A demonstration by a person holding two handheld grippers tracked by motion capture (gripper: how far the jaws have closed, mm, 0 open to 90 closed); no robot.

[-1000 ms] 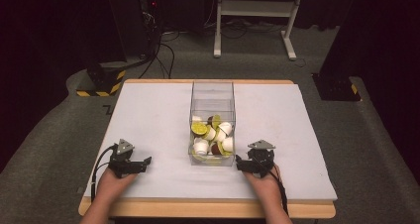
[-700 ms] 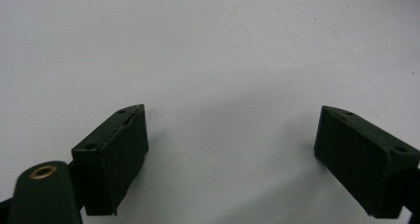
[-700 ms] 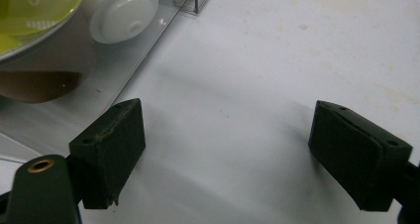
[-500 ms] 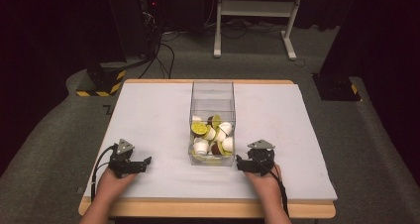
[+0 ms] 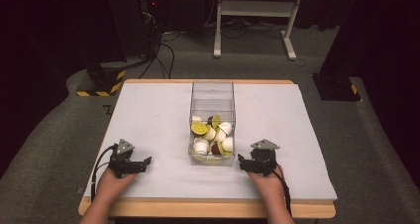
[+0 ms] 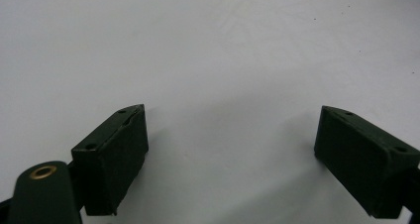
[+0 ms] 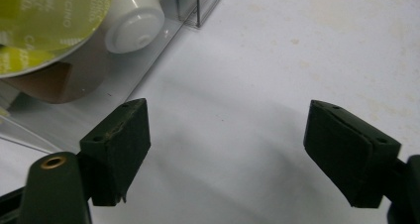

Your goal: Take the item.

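Clear bin [image 5: 212, 105] of coffee capsules [image 5: 212, 137], right gripper [image 5: 243, 163] just beside it, left gripper [image 5: 144, 161] well apart, both fingers released, empty.

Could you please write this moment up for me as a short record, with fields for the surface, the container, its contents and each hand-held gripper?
surface: white table top
container: clear plastic box, open top, centre of table
contents: coffee capsules, white, brown and lime-lidded, heaped at the near end
left hand-held gripper: open, empty, resting left of box
right hand-held gripper: open, empty, just right of the box's near corner
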